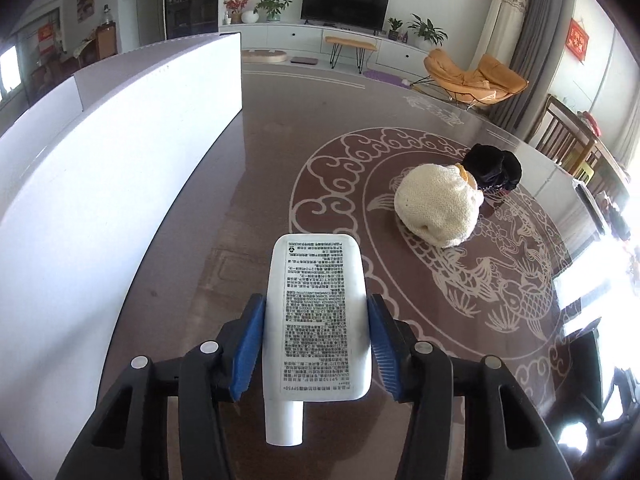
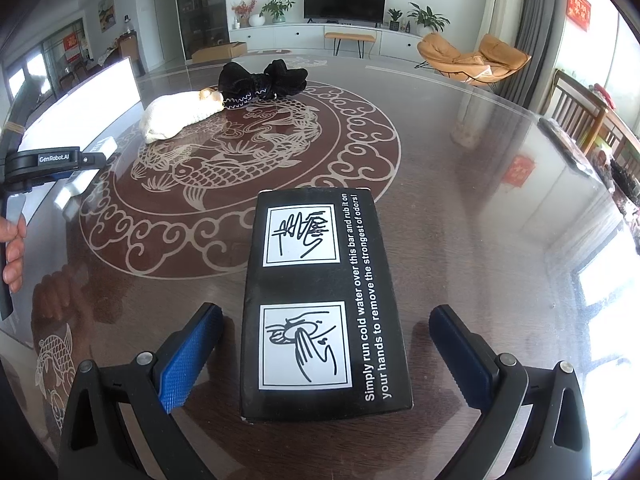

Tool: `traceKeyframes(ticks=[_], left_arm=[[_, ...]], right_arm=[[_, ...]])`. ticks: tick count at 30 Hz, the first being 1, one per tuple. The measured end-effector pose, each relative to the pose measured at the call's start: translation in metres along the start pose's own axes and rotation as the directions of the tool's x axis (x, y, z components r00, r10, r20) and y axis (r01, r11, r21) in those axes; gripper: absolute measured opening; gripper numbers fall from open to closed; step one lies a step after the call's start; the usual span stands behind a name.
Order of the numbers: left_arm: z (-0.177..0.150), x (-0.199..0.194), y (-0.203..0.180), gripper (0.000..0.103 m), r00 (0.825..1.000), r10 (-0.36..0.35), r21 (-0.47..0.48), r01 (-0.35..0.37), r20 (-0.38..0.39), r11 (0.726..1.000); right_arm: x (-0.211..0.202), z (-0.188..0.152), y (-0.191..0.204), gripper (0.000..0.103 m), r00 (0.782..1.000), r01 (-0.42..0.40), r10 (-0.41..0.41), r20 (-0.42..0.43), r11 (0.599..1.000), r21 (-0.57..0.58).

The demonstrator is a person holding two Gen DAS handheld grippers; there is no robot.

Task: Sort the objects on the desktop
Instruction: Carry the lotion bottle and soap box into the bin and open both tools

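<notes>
The white tube [image 1: 318, 320] sits pinched between the left gripper [image 1: 318, 344] pads, cap toward the camera, above the table [image 1: 280, 168]. It could slide out, since the pads press only its smooth, narrow edges. The black box [image 2: 326, 300] lies flat between the right gripper [image 2: 326, 356] fingers, which stand wide and clear of it; closing off-centre could skew it. At one o'clock lie a cream knit hat [image 1: 438, 208] and black scrunchie [image 1: 494, 168], touching. A white board [image 1: 120, 152] stands at ten o'clock.
</notes>
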State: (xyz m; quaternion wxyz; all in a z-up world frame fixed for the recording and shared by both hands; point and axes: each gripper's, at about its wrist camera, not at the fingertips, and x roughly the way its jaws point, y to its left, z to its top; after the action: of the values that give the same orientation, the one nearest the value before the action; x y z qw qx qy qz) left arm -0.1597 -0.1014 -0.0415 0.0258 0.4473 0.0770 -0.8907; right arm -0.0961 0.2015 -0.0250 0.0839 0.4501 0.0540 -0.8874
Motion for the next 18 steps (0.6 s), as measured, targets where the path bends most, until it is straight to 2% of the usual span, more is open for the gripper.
traceKeyframes(ticks=[3,5,7,8,9,10,11,13,16,18], left_arm=[[-0.018,-0.028,0.004,0.051,0.999,-0.026,0.034,0.025,0.026,0.999],[-0.026,-0.041,0.006,0.051,0.998,-0.046,0.044,0.044,0.036,0.998],[-0.028,-0.051,0.008,0.051,0.997,-0.063,0.043,0.061,0.049,0.997],[-0.030,-0.056,0.008,0.051,0.996,-0.073,0.038,0.071,0.056,0.997],[-0.032,-0.062,0.010,0.051,0.994,-0.086,0.030,0.084,0.066,0.996],[-0.034,-0.069,0.012,0.051,0.992,-0.097,0.021,0.096,0.078,0.995],[-0.036,-0.076,0.014,0.051,0.990,-0.108,0.012,0.107,0.090,0.994],[-0.045,-0.097,0.020,0.051,0.984,-0.127,-0.008,0.129,0.123,0.992],[-0.046,-0.128,0.035,0.051,0.973,-0.153,-0.044,0.163,0.175,0.986],[-0.040,-0.149,0.052,0.051,0.964,-0.160,-0.071,0.179,0.213,0.981]], right_arm=[[-0.001,0.005,-0.006,0.103,0.992,-0.124,0.124,0.002,0.992,0.010],[0.003,0.015,-0.007,0.103,0.984,-0.172,0.172,-0.048,0.985,-0.002],[0.011,0.029,-0.004,0.103,0.978,-0.170,0.165,-0.127,0.985,-0.037],[0.013,0.035,-0.004,0.098,0.973,-0.179,0.169,-0.154,0.983,-0.051],[0.015,0.039,-0.005,0.088,0.972,-0.171,0.158,-0.176,0.983,-0.062],[0.016,0.042,-0.005,0.066,0.971,-0.131,0.113,-0.209,0.988,-0.077],[0.015,0.044,-0.006,0.060,0.968,-0.110,0.086,-0.238,0.990,-0.087],[0.008,0.045,-0.009,0.059,0.960,-0.094,0.069,-0.271,0.992,-0.079],[-0.011,0.048,-0.005,0.059,0.965,-0.089,0.060,-0.254,0.991,-0.103],[-0.026,0.059,0.003,0.059,0.970,-0.111,0.084,-0.230,0.989,-0.103]])
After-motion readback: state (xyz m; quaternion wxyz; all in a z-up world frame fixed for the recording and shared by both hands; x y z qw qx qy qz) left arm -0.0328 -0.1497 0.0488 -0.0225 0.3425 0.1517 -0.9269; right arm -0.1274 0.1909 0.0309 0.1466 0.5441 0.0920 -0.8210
